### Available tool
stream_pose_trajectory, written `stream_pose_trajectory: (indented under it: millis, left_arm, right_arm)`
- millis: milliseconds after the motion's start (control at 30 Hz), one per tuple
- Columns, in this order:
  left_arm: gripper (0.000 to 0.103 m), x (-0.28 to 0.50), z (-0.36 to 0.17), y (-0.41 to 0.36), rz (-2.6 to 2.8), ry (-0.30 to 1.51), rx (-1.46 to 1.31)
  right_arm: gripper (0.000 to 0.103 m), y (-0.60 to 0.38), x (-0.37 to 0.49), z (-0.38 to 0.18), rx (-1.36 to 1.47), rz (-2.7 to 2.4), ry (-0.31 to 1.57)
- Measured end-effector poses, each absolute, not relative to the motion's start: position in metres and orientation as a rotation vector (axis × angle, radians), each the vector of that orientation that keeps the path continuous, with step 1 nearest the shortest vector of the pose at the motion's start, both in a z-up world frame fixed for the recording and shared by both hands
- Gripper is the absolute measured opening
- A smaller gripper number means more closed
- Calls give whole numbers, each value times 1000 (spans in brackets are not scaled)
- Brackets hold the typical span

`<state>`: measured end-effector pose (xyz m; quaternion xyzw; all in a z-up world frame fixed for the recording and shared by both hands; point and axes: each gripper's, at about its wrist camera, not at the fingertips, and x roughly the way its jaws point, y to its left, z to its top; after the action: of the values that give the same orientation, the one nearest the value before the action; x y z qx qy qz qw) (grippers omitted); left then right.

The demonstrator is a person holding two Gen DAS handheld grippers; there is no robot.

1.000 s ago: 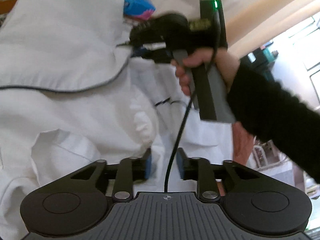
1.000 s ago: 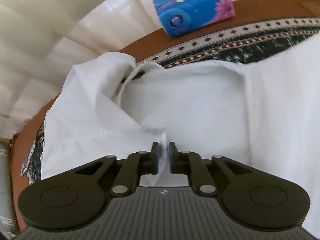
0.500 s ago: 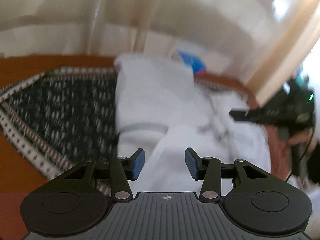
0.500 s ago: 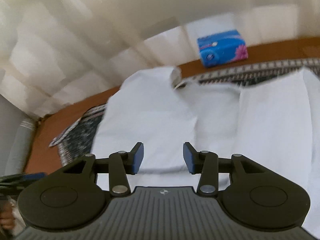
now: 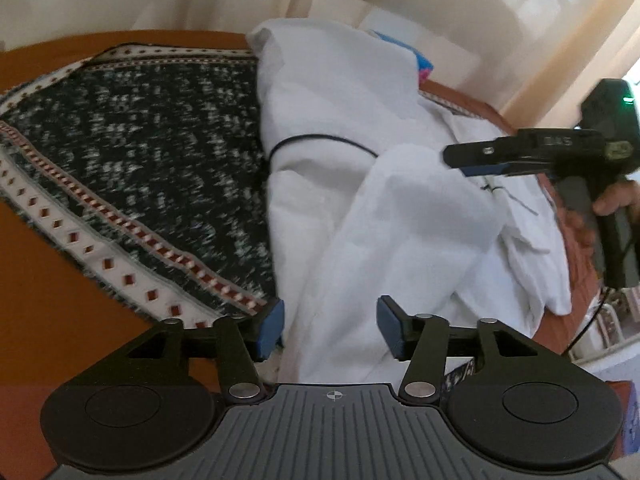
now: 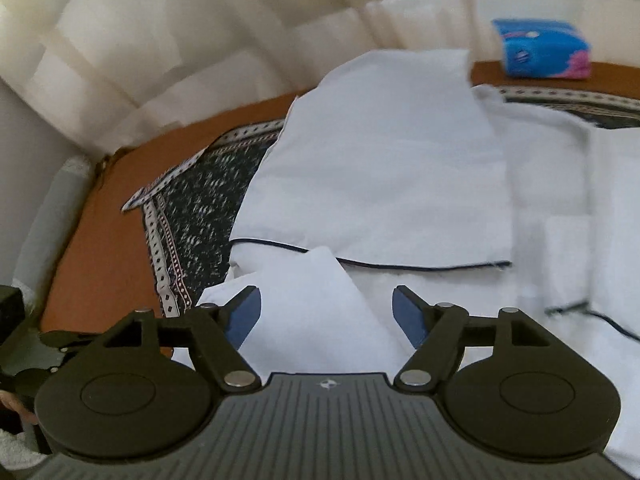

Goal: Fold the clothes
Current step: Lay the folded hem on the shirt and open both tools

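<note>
Left claw (image 5: 330,326): spread wide, pinching nothing, hovering low over the near hem of the shirt (image 5: 360,168). Right claw (image 6: 326,316): likewise spread and empty, above the shirt's (image 6: 384,168) near white flap. Seen also from the left wrist, off to the shirt's right, raised above the cloth, with the hand (image 5: 612,204) on its grip.

Outward from the claws: shirt lying white and rumpled on the rug (image 5: 140,152), dark piping (image 6: 420,267) marking one edge. Upper panel turned over onto the body, a second flap lapped across it nearer the claws. On the shirt's right side, loose bunched folds, not yet squared. Rug dark and speckled with a patterned border, bare to the shirt's left; brown bench (image 5: 60,288) showing past the rug's border. Tissue pack (image 6: 542,49) blue, on the bench beyond the shirt's far edge, half hidden behind the shirt from the left wrist. Pale curtains (image 6: 160,60) behind all.

Progress, as a judgement: early to middle. One or two sides seemingly folded inward; right side and lower hem still ragged, and no compact bundle yet. Left to do: flatten the bunched part, bring the rest in, fold lengthwise into a neat packet.

Containers: none to be seen apart from the tissue pack, its contents not visible. No basket or drawer for finished clothes in view.
</note>
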<state>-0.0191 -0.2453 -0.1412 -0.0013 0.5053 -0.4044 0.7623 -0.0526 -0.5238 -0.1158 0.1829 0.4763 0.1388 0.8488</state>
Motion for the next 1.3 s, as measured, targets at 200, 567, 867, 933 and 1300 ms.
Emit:
stream_pose_trajectory:
  millis: [200,567,867,933,1300]
  left_arm:
    - [7,-21,-150,-264,-952,1117,46]
    - [0,-74,-107,-248,-1019,964,213]
    - [11,-89,-156,-244,-1036,1128,264]
    - [22,-87,-153,-234,-1026,1139,220]
    - [44,-68,-157,-198,-918,1123,160]
  right_arm:
    - [32,-529,-33,-140,533,431,1106]
    - [4,-544,-131,-78,363,613,953]
    - [7,-523,-193,-159,358,529,1175]
    - [7,-524,-202,-163,360,497,1189]
    - [50,-539,-222,-104,381,338,1050]
